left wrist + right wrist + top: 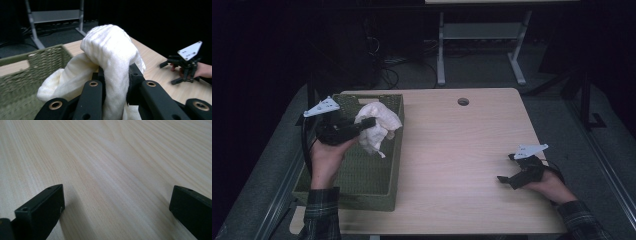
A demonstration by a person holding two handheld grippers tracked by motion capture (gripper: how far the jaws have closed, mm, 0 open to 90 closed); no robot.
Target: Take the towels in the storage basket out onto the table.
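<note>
Left gripper (368, 121) is pinching a white cloth (377, 126) above the basket (362, 190), and the bunched fabric pretty much hides its jaw tips. Right gripper (506, 179) sits spread wide over bare table (452, 150), well off to the side, nothing between its jaws.

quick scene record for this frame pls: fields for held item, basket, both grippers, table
held item: white cloth, bunched, hanging from the left gripper above the basket
basket: green woven basket, at the table's left edge; no other contents made out
left gripper: shut on the cloth, raised over the basket
right gripper: open, nothing between its jaws, low at the table's right side
table: light wood table, round hole near its far edge
</note>
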